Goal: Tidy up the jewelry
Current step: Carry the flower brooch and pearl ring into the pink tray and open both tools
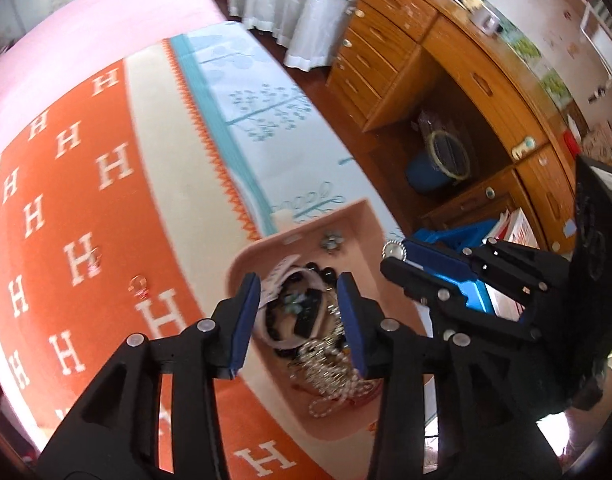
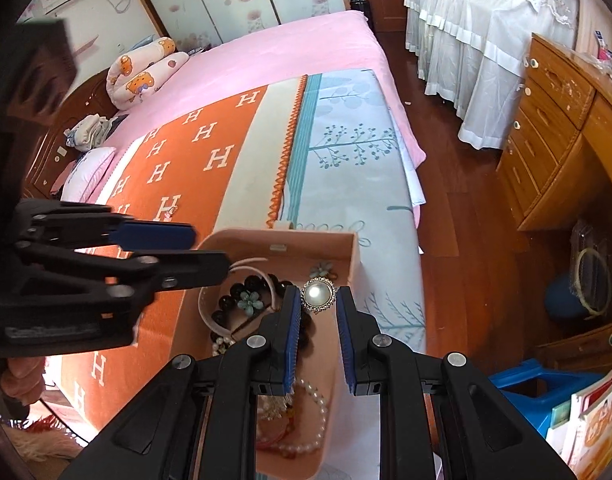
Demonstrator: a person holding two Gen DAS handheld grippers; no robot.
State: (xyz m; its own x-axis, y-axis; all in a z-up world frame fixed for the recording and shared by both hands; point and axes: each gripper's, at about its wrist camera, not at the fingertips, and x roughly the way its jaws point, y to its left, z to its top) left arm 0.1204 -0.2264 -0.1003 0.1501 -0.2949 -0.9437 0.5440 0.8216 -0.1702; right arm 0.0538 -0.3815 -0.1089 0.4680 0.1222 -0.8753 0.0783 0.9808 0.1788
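Note:
A pink box (image 1: 362,216) (image 2: 350,248) on the bed holds tangled jewelry: pearl strands (image 1: 330,372) (image 2: 310,396), black beads (image 2: 233,296), a teal flower piece (image 2: 249,300) and a small flower brooch (image 1: 333,240) (image 2: 322,270). My right gripper (image 2: 318,300) is shut on a round pearl brooch (image 2: 318,295) (image 1: 394,249) and holds it above the box. My left gripper (image 1: 299,292) is open and empty over the box; it also shows in the right wrist view (image 2: 209,252). A small pink earring (image 1: 139,285) and another small piece (image 1: 93,266) lie on the orange blanket (image 1: 65,200).
The bed edge runs along a light blue sheet (image 2: 346,152). A wooden desk with drawers (image 2: 546,128) stands to the right, with a blue bin (image 1: 430,176) under it. A blue stool (image 2: 542,392) and magazines (image 2: 602,412) are at lower right.

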